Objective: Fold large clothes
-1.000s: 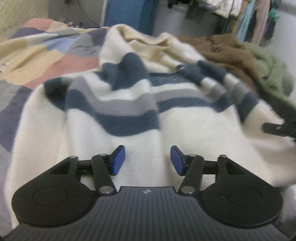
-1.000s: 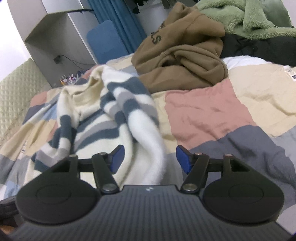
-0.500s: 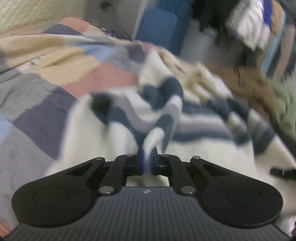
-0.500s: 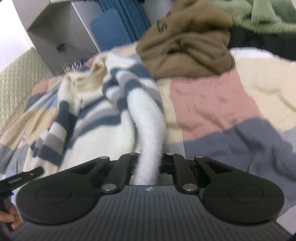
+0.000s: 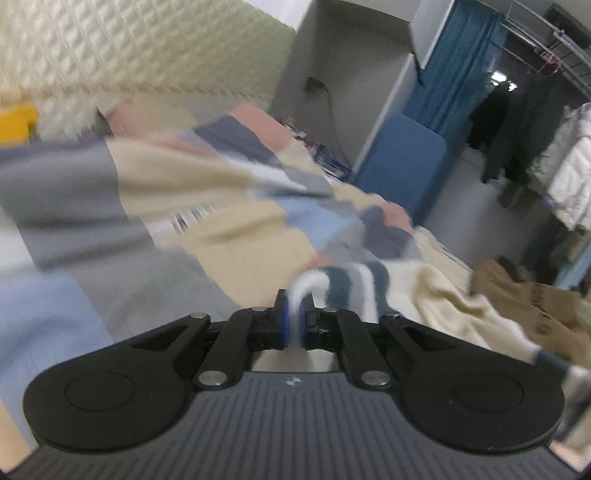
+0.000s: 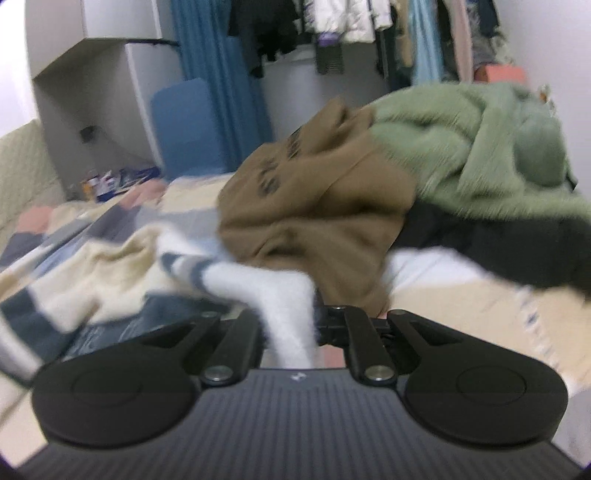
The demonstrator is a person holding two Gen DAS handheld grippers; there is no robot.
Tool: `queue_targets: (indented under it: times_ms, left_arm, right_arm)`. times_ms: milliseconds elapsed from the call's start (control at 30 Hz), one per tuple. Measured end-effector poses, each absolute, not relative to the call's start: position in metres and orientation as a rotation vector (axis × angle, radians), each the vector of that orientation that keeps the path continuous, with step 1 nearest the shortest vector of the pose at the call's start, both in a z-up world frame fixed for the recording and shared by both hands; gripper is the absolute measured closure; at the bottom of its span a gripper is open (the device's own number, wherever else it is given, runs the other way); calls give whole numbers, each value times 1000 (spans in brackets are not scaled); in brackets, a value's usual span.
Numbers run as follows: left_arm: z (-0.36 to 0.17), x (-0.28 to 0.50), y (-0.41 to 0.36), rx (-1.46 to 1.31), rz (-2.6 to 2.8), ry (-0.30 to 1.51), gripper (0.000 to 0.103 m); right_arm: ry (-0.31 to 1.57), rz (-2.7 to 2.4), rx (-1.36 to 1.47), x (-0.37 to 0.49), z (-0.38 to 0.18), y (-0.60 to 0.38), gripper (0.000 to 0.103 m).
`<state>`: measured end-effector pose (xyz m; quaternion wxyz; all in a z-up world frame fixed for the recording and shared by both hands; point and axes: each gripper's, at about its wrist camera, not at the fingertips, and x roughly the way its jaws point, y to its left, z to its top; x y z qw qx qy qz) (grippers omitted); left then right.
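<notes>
A cream fleece garment with navy and grey stripes (image 5: 436,295) lies on a patchwork bed cover (image 5: 122,206). My left gripper (image 5: 294,325) is shut on a white edge of the garment, which rises between the blue pads and trails off to the right. My right gripper (image 6: 295,325) is shut on another white fluffy part of the same garment (image 6: 280,291), which stretches to the left across the bed (image 6: 461,306). Both views are blurred by motion.
A brown hoodie (image 6: 317,214), a green fleece (image 6: 480,140) and a black garment (image 6: 498,243) are piled at the far side of the bed. A padded headboard (image 5: 110,44), a blue chair (image 5: 399,162), a grey cabinet and hanging clothes (image 6: 332,22) stand behind.
Both grippers were open over the garment a second ago. They have shut on its white edges and lifted, and both views have swung up and away across the bed.
</notes>
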<state>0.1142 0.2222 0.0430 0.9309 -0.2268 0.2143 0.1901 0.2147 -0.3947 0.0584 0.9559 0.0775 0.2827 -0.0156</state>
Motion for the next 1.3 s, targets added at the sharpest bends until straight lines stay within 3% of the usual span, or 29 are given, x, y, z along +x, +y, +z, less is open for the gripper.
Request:
queue_targets:
  times_ms: [300, 567, 833, 933, 1000, 1033, 1100, 1133, 1300]
  left_arm:
    - [63, 199, 308, -230, 567, 495, 96]
    - [-11, 279, 353, -157, 671, 645, 96]
    - [-52, 288, 357, -210, 672, 689, 95]
    - [-46, 279, 353, -236, 653, 686, 83]
    - [-37, 269, 344, -249, 636, 693, 56]
    - [-32, 264, 340, -257, 628, 689, 43]
    - [-20, 250, 326, -273, 601, 667, 43]
    - [-14, 244, 320, -285, 584, 662, 43]
    - [17, 212, 268, -290, 481, 635, 43]
  right_arm:
    - [496, -198, 126, 302, 90, -433, 94]
    - [560, -352, 127, 367, 17, -457, 94]
    - [535, -356, 123, 370, -25, -468, 91]
    - [535, -346, 152, 364, -17, -469, 89]
    - [540, -343, 157, 358, -9, -467, 83]
    - [545, -342, 158, 356, -7, -466, 71]
    - [553, -313, 179, 345, 0, -463, 51]
    - [545, -298, 192, 338, 4, -460, 48]
    - [522, -221, 208, 298, 26, -436, 48]
